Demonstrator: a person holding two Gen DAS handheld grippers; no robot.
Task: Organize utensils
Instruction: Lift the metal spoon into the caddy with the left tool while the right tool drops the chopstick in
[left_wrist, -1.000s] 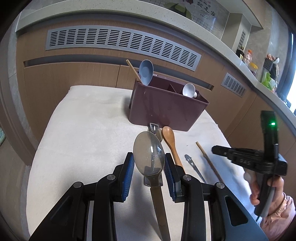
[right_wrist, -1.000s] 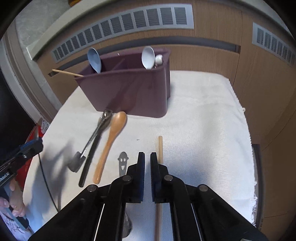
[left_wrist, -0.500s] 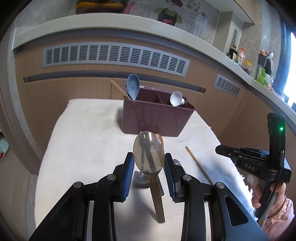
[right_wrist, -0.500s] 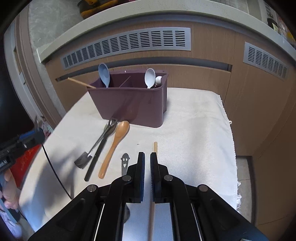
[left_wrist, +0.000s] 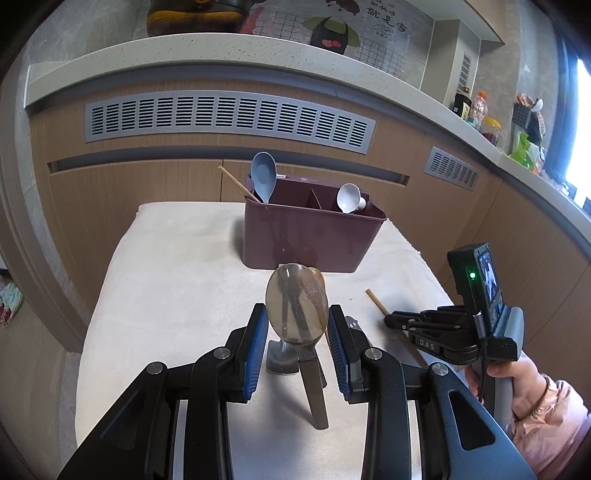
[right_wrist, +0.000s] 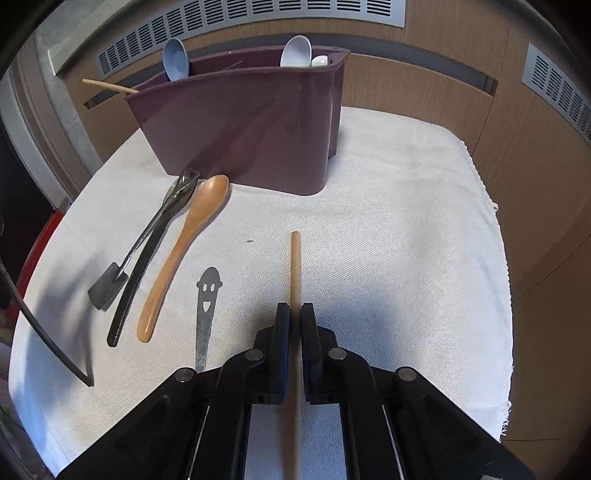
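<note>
My left gripper (left_wrist: 296, 328) is shut on a large metal spoon (left_wrist: 295, 314), bowl up, lifted above the white cloth (left_wrist: 177, 280). The maroon utensil caddy (left_wrist: 310, 236) stands beyond it, holding a blue spoon (left_wrist: 263, 176), a white spoon (left_wrist: 348, 197) and a chopstick. My right gripper (right_wrist: 294, 325) is lowered over a wooden chopstick (right_wrist: 295, 266) lying on the cloth, its nearly closed jaws on either side of the stick. It also shows in the left wrist view (left_wrist: 391, 321).
On the cloth left of the chopstick lie a wooden spoon (right_wrist: 184, 240), dark metal utensils (right_wrist: 147, 243) and a smiley-face handle (right_wrist: 207, 295). The caddy (right_wrist: 243, 125) stands behind them. The cloth's edge (right_wrist: 506, 295) is to the right; cabinets behind.
My left gripper rose and pulled back with the spoon. My right gripper moved forward and down, its jaws now straddling the chopstick.
</note>
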